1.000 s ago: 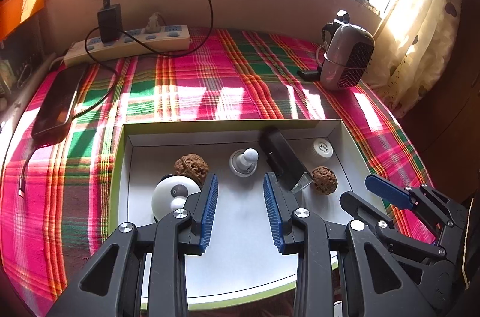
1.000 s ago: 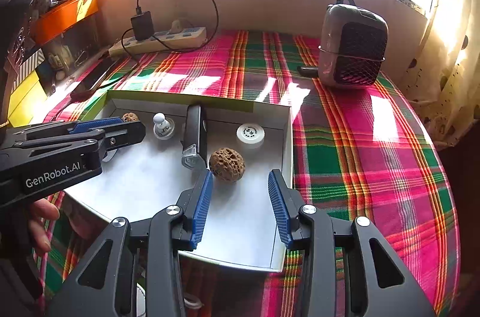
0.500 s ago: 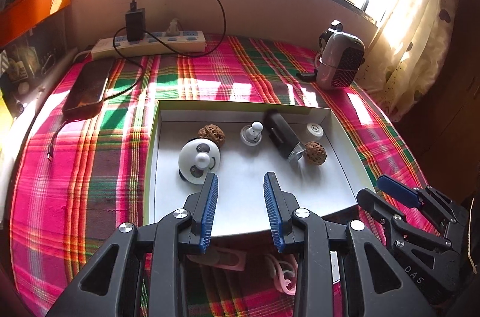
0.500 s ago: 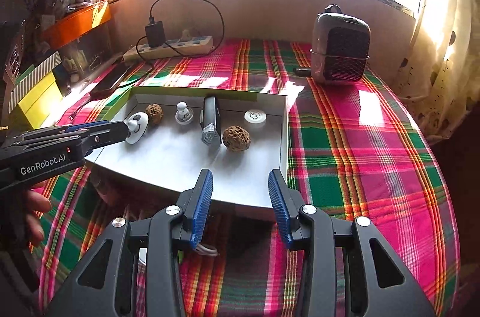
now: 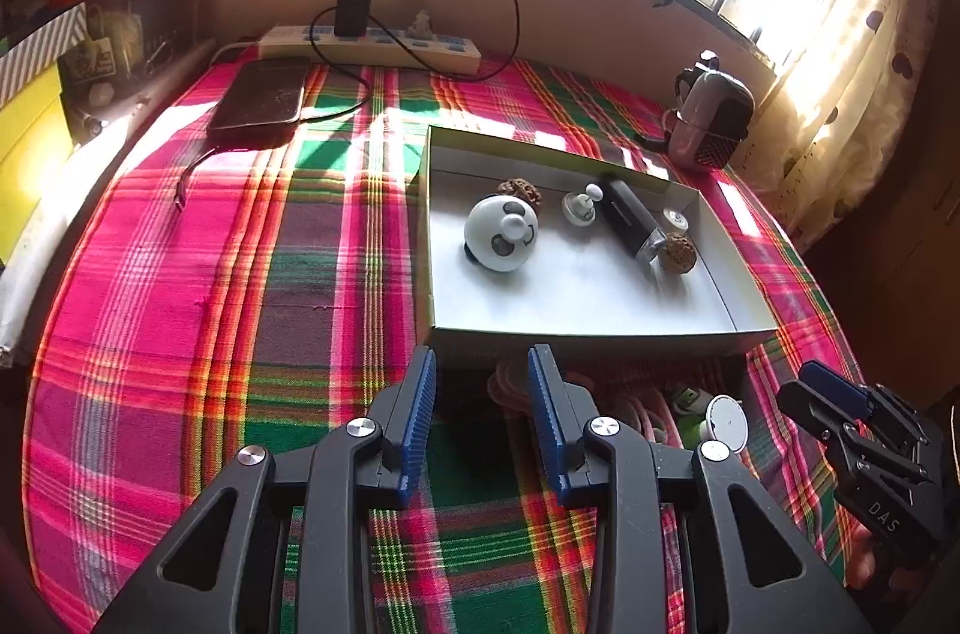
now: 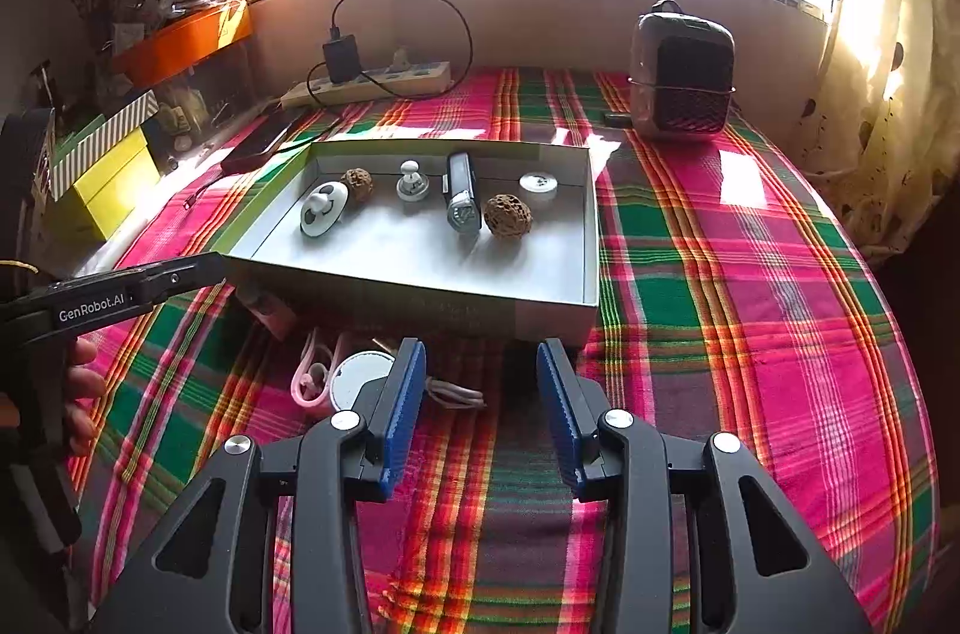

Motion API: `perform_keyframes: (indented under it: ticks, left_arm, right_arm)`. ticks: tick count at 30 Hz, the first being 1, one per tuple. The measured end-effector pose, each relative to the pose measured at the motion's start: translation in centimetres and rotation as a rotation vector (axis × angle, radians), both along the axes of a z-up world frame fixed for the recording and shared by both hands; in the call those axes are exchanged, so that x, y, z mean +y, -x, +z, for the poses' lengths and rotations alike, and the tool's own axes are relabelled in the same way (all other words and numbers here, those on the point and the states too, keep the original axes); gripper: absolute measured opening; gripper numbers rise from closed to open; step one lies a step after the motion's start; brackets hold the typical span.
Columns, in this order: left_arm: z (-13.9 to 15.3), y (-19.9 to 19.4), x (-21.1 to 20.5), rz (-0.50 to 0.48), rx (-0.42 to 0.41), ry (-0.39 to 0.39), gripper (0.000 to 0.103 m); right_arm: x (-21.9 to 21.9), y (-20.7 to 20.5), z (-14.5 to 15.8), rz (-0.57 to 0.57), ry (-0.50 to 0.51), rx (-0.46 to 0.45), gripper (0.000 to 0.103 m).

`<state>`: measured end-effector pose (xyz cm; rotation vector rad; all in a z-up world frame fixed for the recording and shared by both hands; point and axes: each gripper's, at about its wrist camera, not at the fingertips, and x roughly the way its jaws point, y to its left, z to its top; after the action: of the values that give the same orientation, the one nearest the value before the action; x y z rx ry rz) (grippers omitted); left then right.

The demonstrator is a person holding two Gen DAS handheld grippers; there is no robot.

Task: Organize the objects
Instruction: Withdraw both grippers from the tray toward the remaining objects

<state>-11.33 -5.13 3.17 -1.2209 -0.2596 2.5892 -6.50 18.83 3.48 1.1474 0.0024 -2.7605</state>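
Note:
A shallow grey box (image 5: 576,331) (image 6: 591,238) sits on the plaid cloth. In it lie a white panda toy (image 5: 501,232) (image 6: 323,208), two walnuts (image 5: 678,252) (image 6: 507,214), a black cylinder (image 5: 627,223) (image 6: 461,193), a white knob (image 5: 581,205) (image 6: 411,181) and a small white disc (image 6: 538,183). In front of the box lie pink earhooks (image 6: 309,376) and a white round item (image 6: 360,382) (image 5: 725,418). My left gripper (image 5: 483,418) and right gripper (image 6: 480,409) are both open and empty, short of the box's near wall.
A power strip with a black charger (image 5: 372,34) and a dark phone (image 5: 258,100) lie at the back left. A small heater (image 6: 681,76) stands at the back right. Yellow boxes (image 6: 114,178) and an orange tray (image 6: 180,40) are on the left.
Both grippers have pulled back and up from over the box, so the whole box and the items in front of it show. Both stayed open.

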Motion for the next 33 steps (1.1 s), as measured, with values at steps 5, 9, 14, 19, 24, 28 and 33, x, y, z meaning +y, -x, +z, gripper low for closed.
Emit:
perform_keyframes:
  ticks: [5,9,14,19,24,28,33]
  left_arm:
    - [-0.9,-0.1,-0.3,-0.019,-0.036,-0.004,0.03]
    - [-1.3,-0.1,0.5,-0.04,-0.056,0.002,0.03]
    - [-1.5,0.1,2.0,-0.062,-0.089,-0.005,0.034]
    - [-1.6,0.5,3.0,-0.074,-0.116,-0.009,0.034]
    - [-2.0,1.0,3.9,-0.075,-0.157,-0.006,0.034]
    - [-2.2,1.6,4.4,-0.075,-0.166,-0.009,0.035]
    - [-2.2,1.7,4.2,-0.047,-0.171,-0.028,0.035]
  right_arm:
    - [-0.9,-0.9,0.0,0.022,0.008,0.015,0.04]
    - [-1.6,-1.0,-0.4,0.052,0.024,0.006,0.04]
    - [-2.2,-0.6,-0.9,0.087,0.029,0.0,0.055]
    - [-2.7,0.0,-1.7,0.104,0.014,-0.023,0.055]
    - [-3.1,0.7,-2.2,0.125,0.013,-0.031,0.055]
    - [-3.4,1.1,-2.5,0.134,-0.002,-0.044,0.055]
    - [-3.8,1.4,-2.9,0.137,-0.027,-0.06,0.055]
